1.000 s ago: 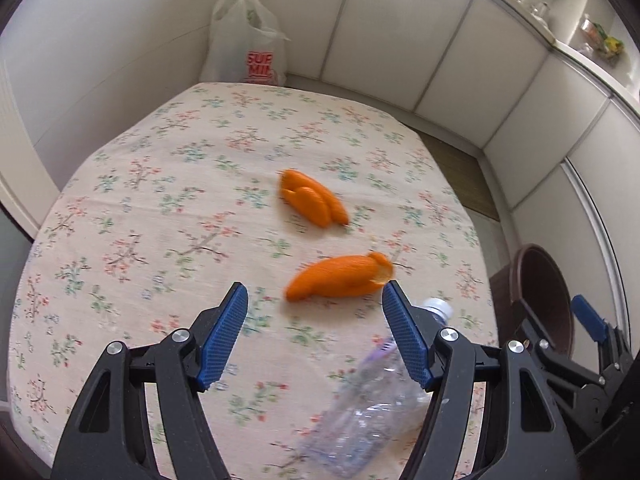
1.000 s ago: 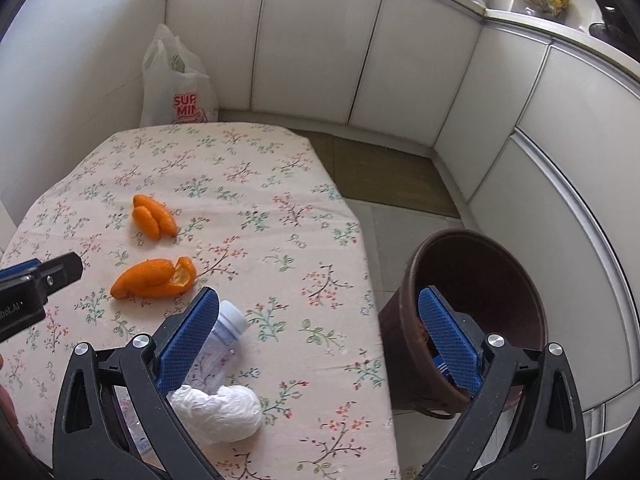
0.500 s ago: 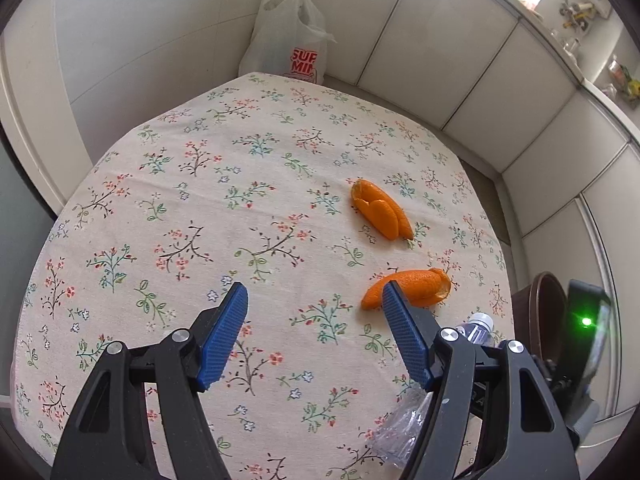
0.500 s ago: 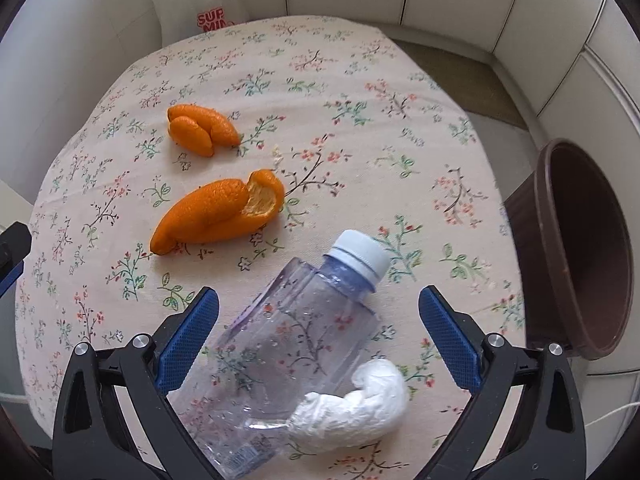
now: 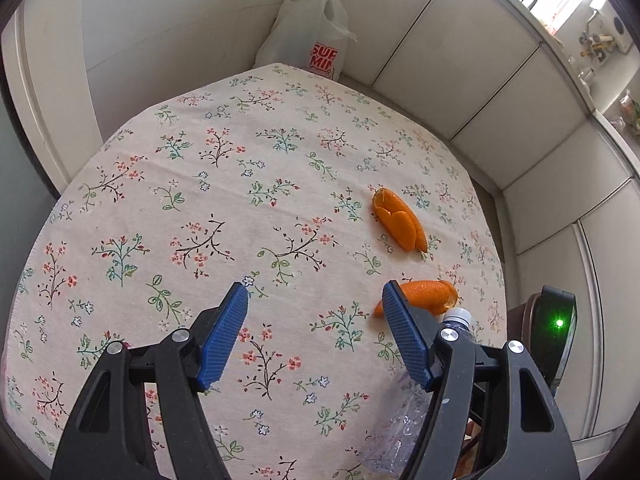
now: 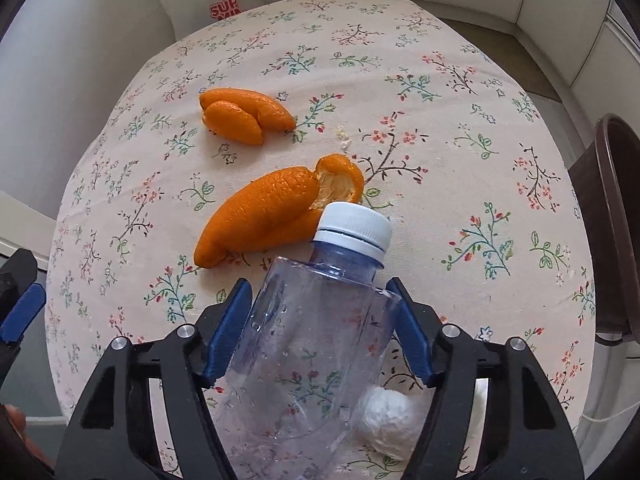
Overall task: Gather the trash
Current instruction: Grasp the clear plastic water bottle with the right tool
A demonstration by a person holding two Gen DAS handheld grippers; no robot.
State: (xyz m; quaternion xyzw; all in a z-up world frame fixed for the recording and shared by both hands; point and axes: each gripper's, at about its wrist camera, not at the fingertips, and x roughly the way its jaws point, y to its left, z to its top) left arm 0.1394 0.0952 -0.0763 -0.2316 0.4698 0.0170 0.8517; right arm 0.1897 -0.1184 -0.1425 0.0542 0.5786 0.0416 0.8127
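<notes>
A clear plastic bottle (image 6: 316,332) with a white cap lies on the floral tablecloth (image 6: 460,160). My right gripper (image 6: 318,320) is shut on the bottle's body, both blue pads against its sides. A crumpled white tissue (image 6: 388,420) lies beside the bottle's lower part. Two orange peels lie beyond: a near one (image 6: 264,212) touching the cap and a far one (image 6: 240,114). My left gripper (image 5: 316,332) is open and empty above the cloth, left of the near peel (image 5: 428,294) and the bottle (image 5: 400,432).
A brown bin (image 6: 616,216) stands off the table's right edge. A white shopping bag (image 5: 308,36) stands on the floor behind the table. White cabinet doors (image 5: 480,80) line the far and right sides.
My right gripper has moved down onto the bottle and closed on it. My left gripper has drifted left and back, away from the peels.
</notes>
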